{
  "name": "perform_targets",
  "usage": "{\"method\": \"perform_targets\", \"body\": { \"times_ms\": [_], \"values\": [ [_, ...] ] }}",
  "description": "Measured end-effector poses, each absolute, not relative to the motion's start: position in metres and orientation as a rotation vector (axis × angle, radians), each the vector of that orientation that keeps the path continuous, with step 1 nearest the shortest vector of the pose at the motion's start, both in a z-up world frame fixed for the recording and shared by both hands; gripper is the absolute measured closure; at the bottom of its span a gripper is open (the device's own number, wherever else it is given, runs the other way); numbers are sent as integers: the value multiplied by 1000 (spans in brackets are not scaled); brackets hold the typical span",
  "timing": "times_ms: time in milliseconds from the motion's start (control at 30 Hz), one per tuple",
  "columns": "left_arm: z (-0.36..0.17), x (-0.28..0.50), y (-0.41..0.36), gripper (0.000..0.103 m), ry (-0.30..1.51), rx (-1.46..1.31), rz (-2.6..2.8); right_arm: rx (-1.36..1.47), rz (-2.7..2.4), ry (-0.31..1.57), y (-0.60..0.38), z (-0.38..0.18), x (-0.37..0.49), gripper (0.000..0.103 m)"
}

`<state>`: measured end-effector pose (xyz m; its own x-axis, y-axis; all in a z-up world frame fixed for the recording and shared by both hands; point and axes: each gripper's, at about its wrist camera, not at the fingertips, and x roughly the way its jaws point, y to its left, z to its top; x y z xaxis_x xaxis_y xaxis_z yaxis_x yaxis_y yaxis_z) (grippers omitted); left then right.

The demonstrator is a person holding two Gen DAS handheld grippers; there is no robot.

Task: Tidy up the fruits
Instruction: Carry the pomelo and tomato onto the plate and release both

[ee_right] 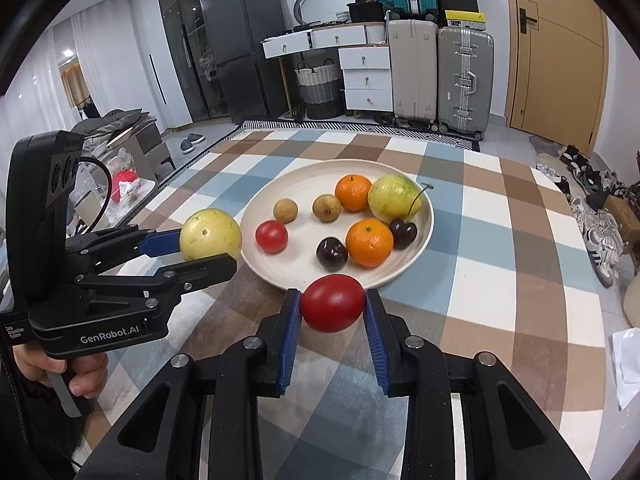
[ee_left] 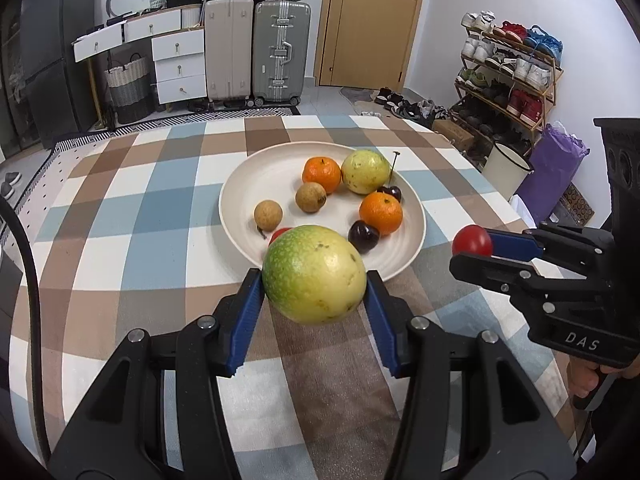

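My left gripper (ee_left: 314, 280) is shut on a large yellow-green round fruit (ee_left: 314, 274), held above the checked tablecloth just in front of the cream plate (ee_left: 248, 176). My right gripper (ee_right: 332, 304) is shut on a small red tomato (ee_right: 333, 303), also near the plate's front rim. Each gripper shows in the other view: the right gripper (ee_left: 474, 246) with its tomato, the left gripper (ee_right: 208, 244) with its fruit. On the plate (ee_right: 280, 188) lie two oranges, a second yellow-green fruit (ee_right: 394, 198), two brown longans, two dark cherries and a red tomato (ee_right: 272, 236).
The table with its checked cloth (ee_left: 140, 220) drops off at the far edge toward a striped rug. Suitcases (ee_left: 280, 52), white drawers and a basket stand behind. A shoe rack (ee_left: 508, 76) and a white bin (ee_left: 506, 170) stand to the right.
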<state>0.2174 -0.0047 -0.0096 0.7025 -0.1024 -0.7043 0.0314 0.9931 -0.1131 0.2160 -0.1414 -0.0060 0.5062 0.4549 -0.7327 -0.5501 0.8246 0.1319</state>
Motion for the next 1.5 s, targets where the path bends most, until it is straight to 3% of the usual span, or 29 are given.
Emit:
{"method": "perform_targets", "body": {
  "times_ms": [600, 1167, 1267, 1367, 1433, 1500],
  "values": [
    [2, 244, -2, 55, 751, -88, -64, -67, 587, 820, -132, 4, 255, 71],
    [-21, 283, -1, 55, 778, -97, -56, -27, 571, 866, -110, -19, 295, 71],
    [-21, 281, 2, 55, 764, -102, -48, -39, 571, 850, -110, -17, 293, 62],
    [-15, 276, 4, 54, 746, -101, -50, -38, 567, 841, -115, -14, 290, 60],
    [-11, 271, 5, 51, 735, -98, -49, -43, 557, 829, -119, -11, 286, 55],
    [-6, 264, 7, 41, 720, -95, -42, -48, 549, 820, -123, -8, 282, 51]
  ]
}}
